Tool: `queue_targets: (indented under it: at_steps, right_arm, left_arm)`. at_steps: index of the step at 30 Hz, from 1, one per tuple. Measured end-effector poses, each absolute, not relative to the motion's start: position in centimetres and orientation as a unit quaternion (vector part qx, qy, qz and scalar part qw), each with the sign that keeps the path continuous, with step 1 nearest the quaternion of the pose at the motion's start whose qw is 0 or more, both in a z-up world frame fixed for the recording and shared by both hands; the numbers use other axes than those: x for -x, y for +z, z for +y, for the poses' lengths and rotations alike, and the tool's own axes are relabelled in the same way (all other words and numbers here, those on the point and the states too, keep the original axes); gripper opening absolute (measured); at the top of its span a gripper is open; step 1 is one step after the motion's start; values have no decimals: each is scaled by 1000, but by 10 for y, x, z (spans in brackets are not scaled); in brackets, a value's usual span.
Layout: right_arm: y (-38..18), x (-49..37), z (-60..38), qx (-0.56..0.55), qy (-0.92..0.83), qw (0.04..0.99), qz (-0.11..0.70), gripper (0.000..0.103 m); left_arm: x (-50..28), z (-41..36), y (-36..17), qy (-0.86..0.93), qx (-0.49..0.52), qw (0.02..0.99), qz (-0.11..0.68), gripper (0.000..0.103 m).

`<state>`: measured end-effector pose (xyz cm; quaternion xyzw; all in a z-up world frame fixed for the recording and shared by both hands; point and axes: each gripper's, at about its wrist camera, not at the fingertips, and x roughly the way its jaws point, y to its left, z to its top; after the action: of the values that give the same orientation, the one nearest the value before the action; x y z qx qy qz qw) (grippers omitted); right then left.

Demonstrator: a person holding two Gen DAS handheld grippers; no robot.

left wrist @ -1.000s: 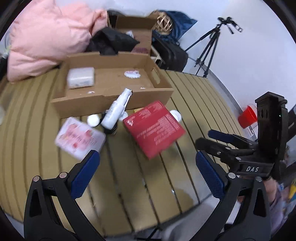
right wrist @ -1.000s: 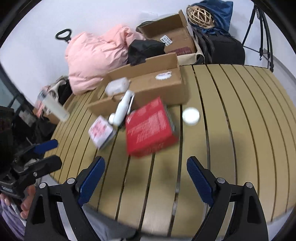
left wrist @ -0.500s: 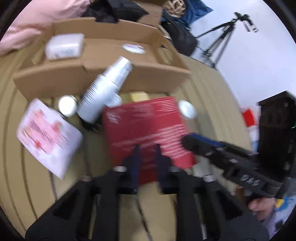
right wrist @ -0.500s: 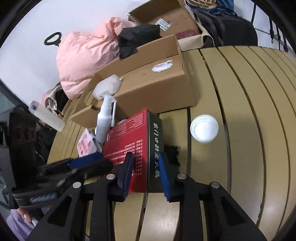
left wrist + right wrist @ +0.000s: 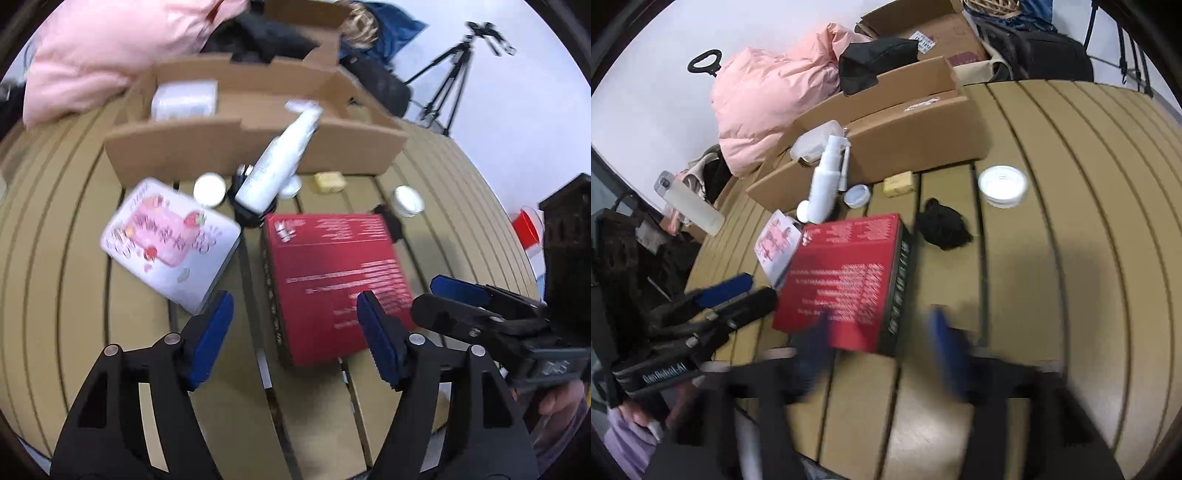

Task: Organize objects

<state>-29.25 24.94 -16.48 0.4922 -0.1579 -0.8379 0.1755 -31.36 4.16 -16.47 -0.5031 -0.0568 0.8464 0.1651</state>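
Red box [image 5: 334, 280] is lying flat on the slatted desk [image 5: 1089, 258], near its front edge, and I am reading it as the thing to tidy first. Behind it a shallow cardboard tray [image 5: 255, 153] is sitting with a white packet [image 5: 184, 99] already inside. A white spray bottle [image 5: 280, 162] is leaning against the tray's front wall. A pink-printed tin [image 5: 171, 240] is lying just left of the box, a black cloth [image 5: 943, 225] just beside its far right corner, and a white jar [image 5: 1003, 184] well apart to the right. A small yellow block [image 5: 897, 182] is resting close to the tray.

I am holding one claw in each hand. My left claw [image 5: 295, 332] is opening, its blue pads standing either side of the box's near left corner, not pressing it. My right claw [image 5: 879, 350] is opening too, blurred, its pads straddling the box's near right corner with nothing gripped.

As I judge it, I am reaching for the box, with the grasp not yet made. Next I will need both claws lowered over the near edge, each closing firmly on the box's thickness, then a level lift and a carry back over the bottle into the tray without knocking the bottle over.
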Motion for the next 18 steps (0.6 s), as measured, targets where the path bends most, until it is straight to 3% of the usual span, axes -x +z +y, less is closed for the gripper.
queue_targets:
  at_steps: [2,5,7,9,14,18]
  right_arm:
    - [-169,304,242,-497,-831,183,-170,87]
    - [-177,315,238,-500,-825,187,-185,86]
    - [-190,324,239,-516,-802,200,-223,79]
    - [-194,323,235,-522,-805,184,-211,56]
    - [-170,304,238,-499,-819,184,-214,52]
    - [-107,290,233,-467,-842,191,-190,51]
  left_arm:
    - [321,41,-175,836,515,173,-79,62]
    - [322,37,-181,822,521,190,-132,36]
    - [316,38,-176,831,512,175,-125,33]
    - [307,37,-170,838,504,171,-120,29]
    - [285,31,-126,855,469,177,-134,27]
    - [284,26,-47,872,427,196,-135,27]
